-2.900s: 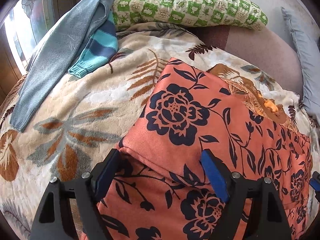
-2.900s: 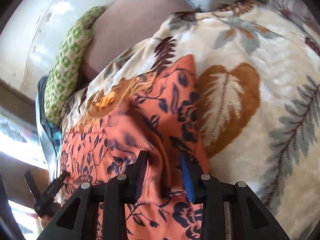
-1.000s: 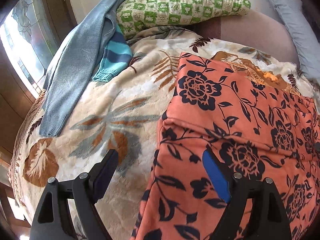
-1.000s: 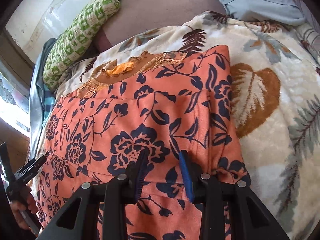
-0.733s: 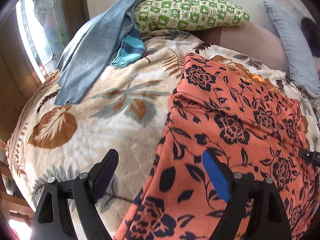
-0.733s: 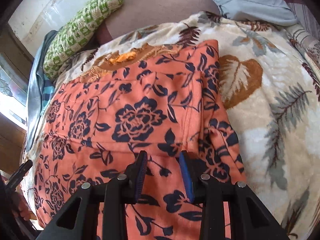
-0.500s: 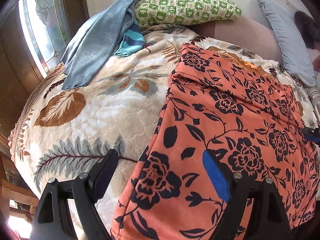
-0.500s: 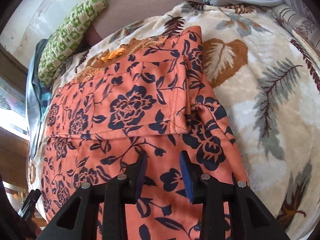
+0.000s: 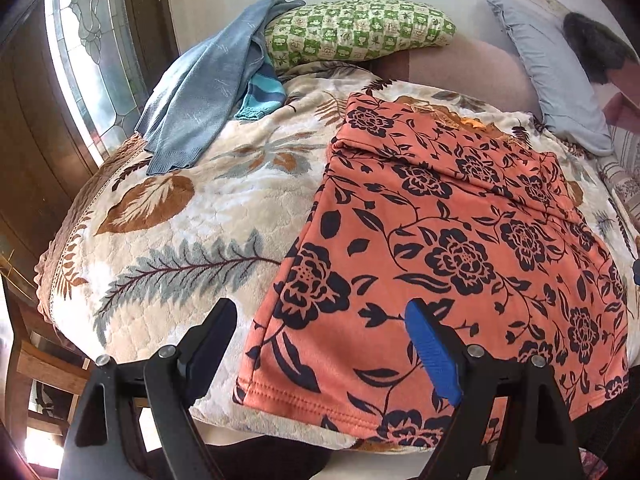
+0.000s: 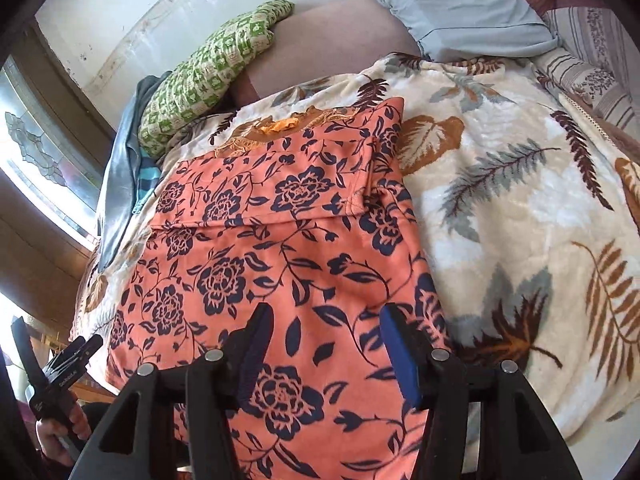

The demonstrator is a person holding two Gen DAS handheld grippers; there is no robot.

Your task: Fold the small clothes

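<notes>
Now the top [image 9: 460,248] lies flat on the blanket [image 9: 192,216], its upper part already folded down in a band across the chest, and its hem hangs near the bed's front edge. My left gripper [image 9: 320,344] hovers above the hem's left corner with its jaws wide apart, holding nothing; the corner sits between them. My right gripper [image 10: 326,352] hangs over the lower right part of the top, jaws also spread and empty, with the right side edge just beside its blue finger.

As I judge it, the next step is to take the hem at both corners and carry it up over the folded band. To do that well, I should bring each gripper low enough that one finger slides under the cloth and the other comes down on top, biting just inside the stitched hem. I should catch only the top, not the plush blanket beneath, which looks soft enough to bunch into the jaws. Both corners ought to lift together and level, or the fold will skew. The sweater [image 9: 200,92] and pillow [image 9: 356,28] lie well apart from the top at the far side, so they should not interfere.
</notes>
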